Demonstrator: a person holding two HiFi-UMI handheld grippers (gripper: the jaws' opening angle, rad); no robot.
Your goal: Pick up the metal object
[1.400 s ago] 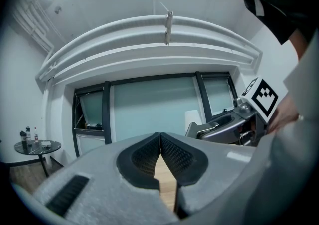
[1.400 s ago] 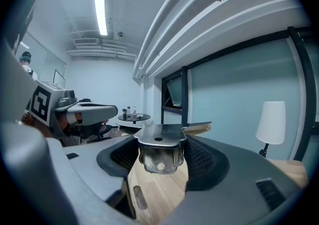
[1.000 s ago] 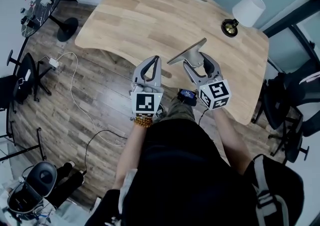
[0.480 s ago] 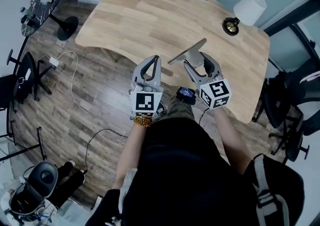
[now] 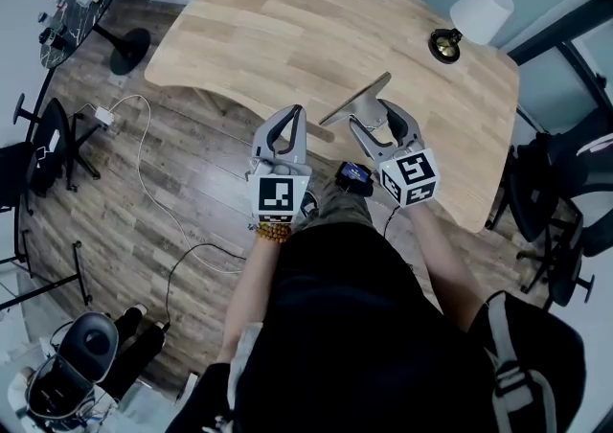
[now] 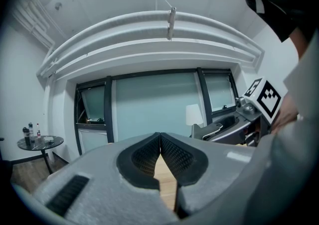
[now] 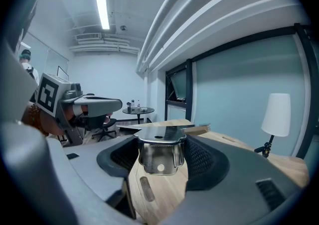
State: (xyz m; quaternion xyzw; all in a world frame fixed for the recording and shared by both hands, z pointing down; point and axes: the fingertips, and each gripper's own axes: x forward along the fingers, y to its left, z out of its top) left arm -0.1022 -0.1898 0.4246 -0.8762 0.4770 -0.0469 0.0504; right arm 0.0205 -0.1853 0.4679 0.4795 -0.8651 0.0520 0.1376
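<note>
The metal object (image 5: 355,99) is a flat steel scraper with a folded handle, held above the near edge of the wooden table (image 5: 287,29). My right gripper (image 5: 376,121) is shut on its handle. In the right gripper view the shiny handle (image 7: 159,157) sits between the two dark pads (image 7: 202,159), with the blade pointing away over the table. My left gripper (image 5: 288,121) hovers just left of it, over the table edge, shut with nothing in it. Its pads (image 6: 172,154) meet in the left gripper view.
A white lamp (image 5: 482,11) with a brass base (image 5: 443,45) stands at the table's far right. Office chairs (image 5: 565,192) crowd the right side. A round black side table (image 5: 81,14) and a white cable (image 5: 144,182) are on the wooden floor to the left.
Both grippers stay almost where they were. The right one, still holding the metal object, has edged slightly left.
</note>
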